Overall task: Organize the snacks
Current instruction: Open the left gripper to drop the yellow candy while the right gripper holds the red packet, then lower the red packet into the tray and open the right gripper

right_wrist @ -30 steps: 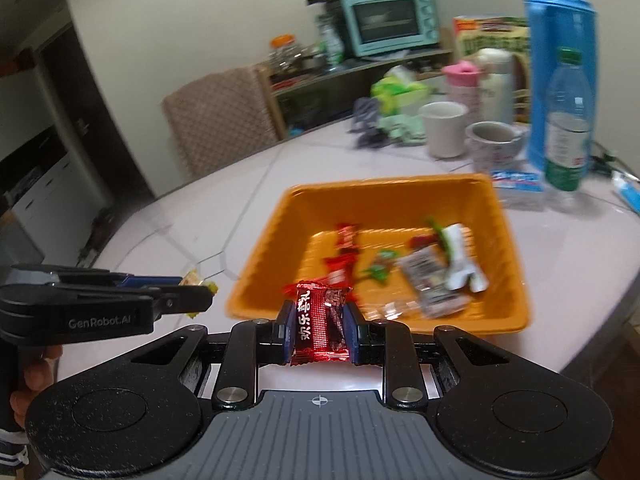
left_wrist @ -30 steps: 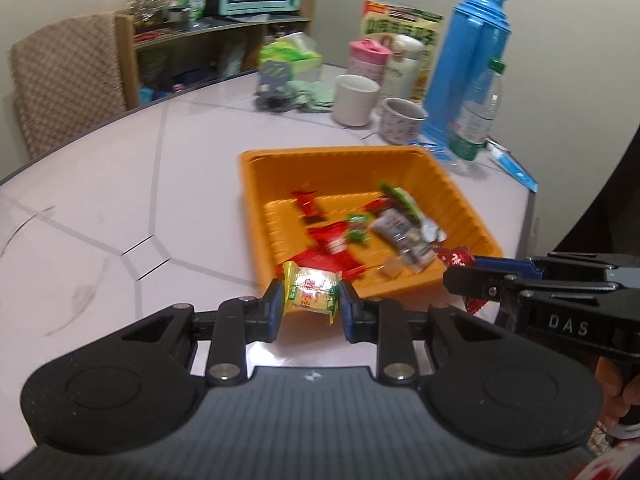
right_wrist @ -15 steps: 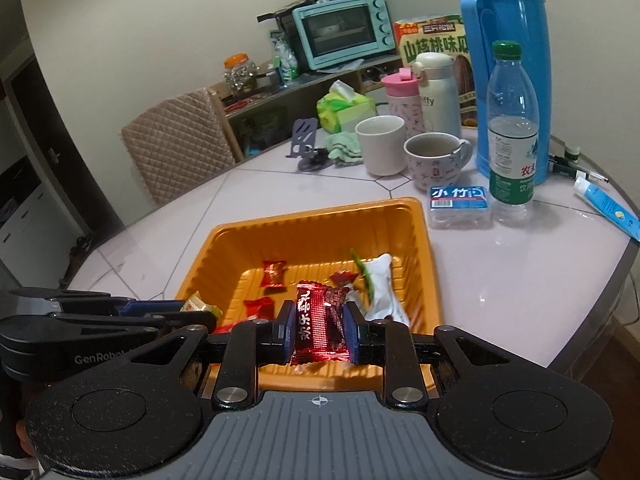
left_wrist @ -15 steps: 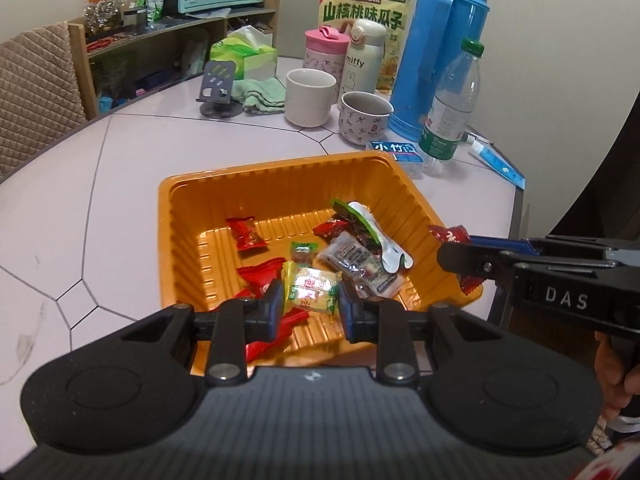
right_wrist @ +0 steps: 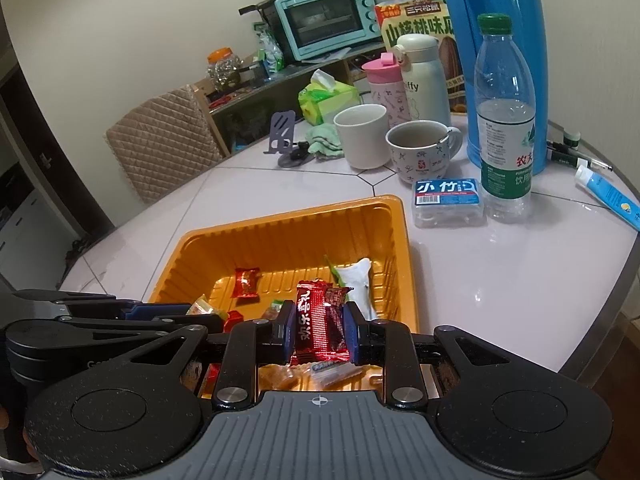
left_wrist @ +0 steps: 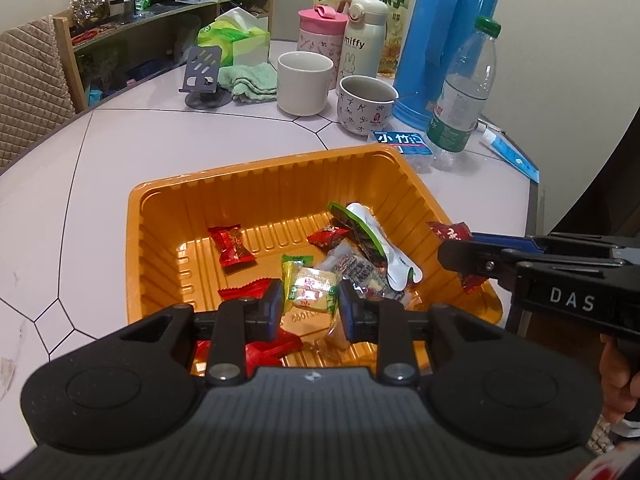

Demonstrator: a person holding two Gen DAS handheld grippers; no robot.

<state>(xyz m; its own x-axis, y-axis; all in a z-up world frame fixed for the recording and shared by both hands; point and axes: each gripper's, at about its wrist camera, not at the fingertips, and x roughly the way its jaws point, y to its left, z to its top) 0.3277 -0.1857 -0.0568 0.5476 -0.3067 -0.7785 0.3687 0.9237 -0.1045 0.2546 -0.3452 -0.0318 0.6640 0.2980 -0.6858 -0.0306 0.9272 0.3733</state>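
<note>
An orange plastic tray (left_wrist: 248, 192) (right_wrist: 288, 232) sits on the pale table and holds several wrapped snacks, among them a red candy (left_wrist: 232, 245) (right_wrist: 246, 280) and a white-and-green packet (left_wrist: 376, 240). My left gripper (left_wrist: 311, 304) is shut on a yellow-green wrapped snack (left_wrist: 312, 290) above the tray's near side. My right gripper (right_wrist: 319, 330) is shut on a dark red wrapped snack (right_wrist: 320, 320), also above the tray's near edge. From the left wrist view the right gripper (left_wrist: 452, 250) enters from the right with that red snack (left_wrist: 450, 234) over the tray's right rim.
Behind the tray stand a white mug (left_wrist: 305, 82), a patterned cup (left_wrist: 366, 104), a water bottle (right_wrist: 504, 120), a blue thermos (left_wrist: 448, 40) and a small blue box (right_wrist: 446, 196). A phone stand (left_wrist: 202, 76), green cloth and tissue pack lie further back. The table edge runs close on the right.
Both grippers have moved forward and a little down, from before the tray's near rim to over its inside. Each keeps its snack gripped.
</note>
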